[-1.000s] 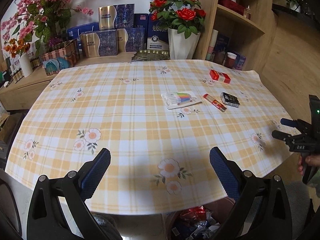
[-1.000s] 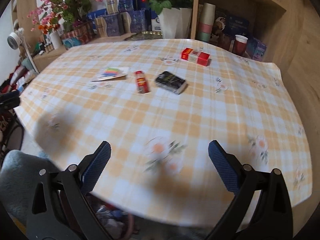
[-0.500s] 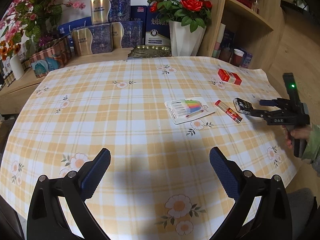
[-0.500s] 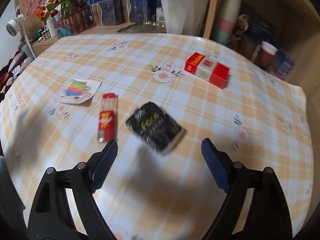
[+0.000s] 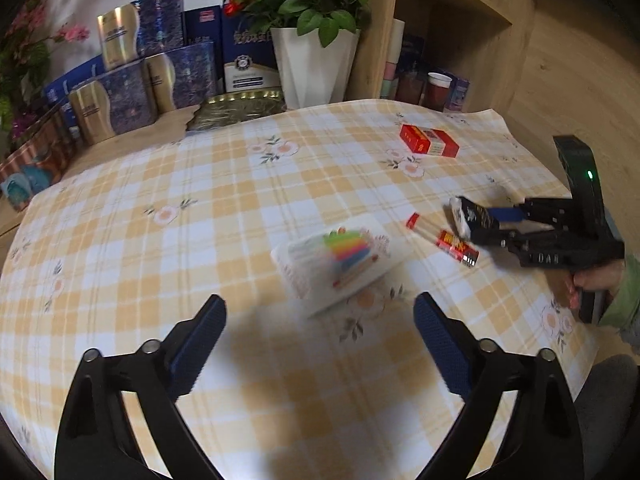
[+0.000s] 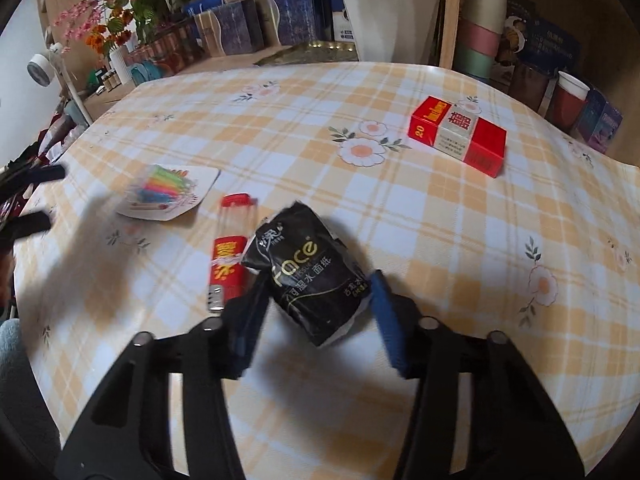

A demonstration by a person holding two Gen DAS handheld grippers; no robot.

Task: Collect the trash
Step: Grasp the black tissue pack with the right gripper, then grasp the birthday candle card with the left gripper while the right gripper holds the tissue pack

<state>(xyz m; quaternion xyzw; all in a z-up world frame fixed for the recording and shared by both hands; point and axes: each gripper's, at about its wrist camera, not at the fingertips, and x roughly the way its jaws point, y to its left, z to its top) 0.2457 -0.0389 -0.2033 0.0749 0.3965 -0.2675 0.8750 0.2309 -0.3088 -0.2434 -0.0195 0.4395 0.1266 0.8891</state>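
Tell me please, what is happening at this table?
A person is clearing trash from the table with a gripper in each hand. The right gripper has just been closing its jaws around the black tissue pack, which looks pinched between them. The left gripper hangs open just short of the card of coloured candles. The red tube and red box lie untouched.
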